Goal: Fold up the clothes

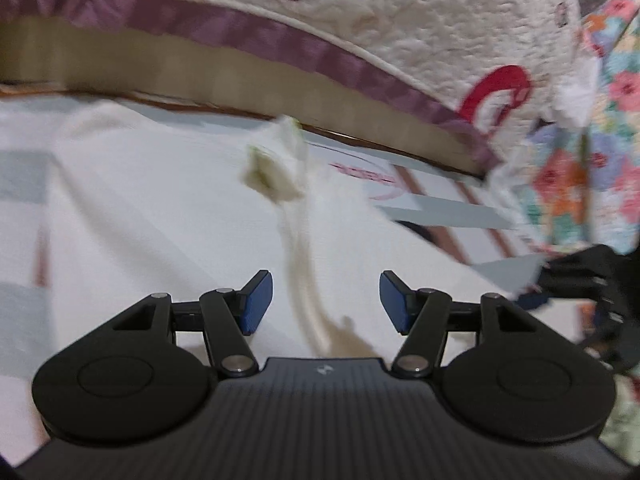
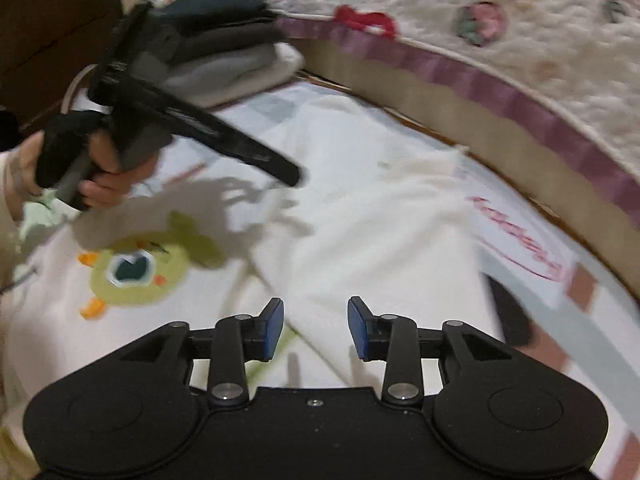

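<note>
A white garment (image 2: 360, 240) lies spread on a patterned mat; it has a green cartoon print (image 2: 136, 268) and one sleeve folded across it. In the left wrist view the same white garment (image 1: 160, 208) fills the middle, with a small greenish tag (image 1: 264, 172) at a raised fold. My left gripper (image 1: 326, 300) is open and empty just above the cloth. My right gripper (image 2: 316, 328) is open and empty over the folded sleeve. The left gripper also shows in the right wrist view (image 2: 292, 176), held by a hand, its fingers hidden.
A stack of folded dark and grey clothes (image 2: 224, 52) sits at the back left. A quilted bed edge with purple trim (image 2: 520, 100) curves along the far side; it also shows in the left wrist view (image 1: 280, 40). A floral cloth (image 1: 592, 140) lies to the right.
</note>
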A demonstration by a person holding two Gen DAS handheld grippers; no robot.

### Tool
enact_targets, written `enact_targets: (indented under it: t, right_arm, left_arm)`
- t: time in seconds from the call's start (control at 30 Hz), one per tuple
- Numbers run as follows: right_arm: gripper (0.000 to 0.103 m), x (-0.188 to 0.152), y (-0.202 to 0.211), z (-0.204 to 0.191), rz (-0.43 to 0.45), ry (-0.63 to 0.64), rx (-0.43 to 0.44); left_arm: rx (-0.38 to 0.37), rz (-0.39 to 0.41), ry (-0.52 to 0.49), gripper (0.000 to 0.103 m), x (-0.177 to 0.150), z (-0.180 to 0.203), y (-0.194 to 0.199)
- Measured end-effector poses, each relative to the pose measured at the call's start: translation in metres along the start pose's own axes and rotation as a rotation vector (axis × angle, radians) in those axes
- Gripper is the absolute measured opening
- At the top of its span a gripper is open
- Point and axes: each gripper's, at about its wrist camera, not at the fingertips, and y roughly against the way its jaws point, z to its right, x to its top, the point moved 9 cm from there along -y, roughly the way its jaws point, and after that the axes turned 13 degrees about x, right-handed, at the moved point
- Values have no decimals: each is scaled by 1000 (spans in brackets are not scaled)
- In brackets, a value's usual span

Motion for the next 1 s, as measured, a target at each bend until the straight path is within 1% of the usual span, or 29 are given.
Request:
enact_targets:
  t: [0.1, 0.17, 0.23, 0.27, 0.3, 0.33, 0.37, 0.47, 0.5, 0.53, 0.57, 0.6, 0.63, 0.67, 0.7, 0.73, 0.77, 0.83, 0.9, 1.0]
  right_arm:
    - [40, -16, 12, 18, -17, -31, -60]
    - [40, -26, 19, 25, -27, -47, -79]
    - [40, -32, 21, 26, -29, -51, -85]
    - [40, -34, 20, 26, -28, -54, -85]
    - [40, -35, 20, 25, -28, -55, -85]
    - [40, -35, 19, 24, -31, -50, -81]
    - [40, -35, 17, 23, -34, -44, -77]
    - [40, -34, 15, 17, -45, -23, -68]
    - [40, -33, 13, 15, -45, -21, -64]
    - [40, -31, 12, 13, -46, -18, -59]
    - [40, -30, 11, 12, -45, -14, -55]
    - [40, -29, 9, 10, -44, -10, -51]
    - [40, -27, 7, 9, -44, -5, -46]
    - [40, -24, 5, 6, -44, 3, -40]
    - [40, -22, 3, 2, -48, 20, -37]
    - [41, -19, 1, -3, -51, 38, -34]
    - [43, -17, -1, -8, -55, 56, -31]
    - [48, -11, -4, -17, -61, 92, -25]
    - [52, 1, -6, -29, -45, 143, -26]
    - [54, 21, -6, -31, -11, 172, -90]
  left_arm:
    - [-95, -66, 0, 60, -12, 18, -7]
    - [-126, -124, -33, 60, -24, 32, -14]
    - [-137, -157, -80, 58, -34, 43, -18]
    - [-136, -163, -99, 54, -38, 48, -20]
    - [-141, -168, -113, 35, -42, 52, -21]
    - [-149, -171, -117, 23, -43, 55, -21]
    - [-143, -175, -118, 15, -44, 55, -22]
    - [-108, -172, -131, 15, -44, 55, -22]
    - [-87, -164, -133, 19, -43, 53, -22]
    - [-69, -156, -129, 25, -42, 50, -22]
    - [-74, -159, -126, 39, -42, 50, -22]
    - [-103, -176, -128, 42, -45, 53, -23]
    - [-124, -189, -142, 36, -47, 57, -23]
    - [-129, -194, -178, 11, -50, 61, -22]
    - [-127, -186, -214, 6, -50, 67, -19]
    - [-119, -149, -238, 6, -46, 72, -13]
    - [-128, -111, -231, 6, -39, 75, -7]
    - [-157, -52, -172, 5, -23, 75, 4]
    - [-149, -5, -124, 5, -12, 68, 12]
    - [-187, 44, -58, 5, 2, 61, 24]
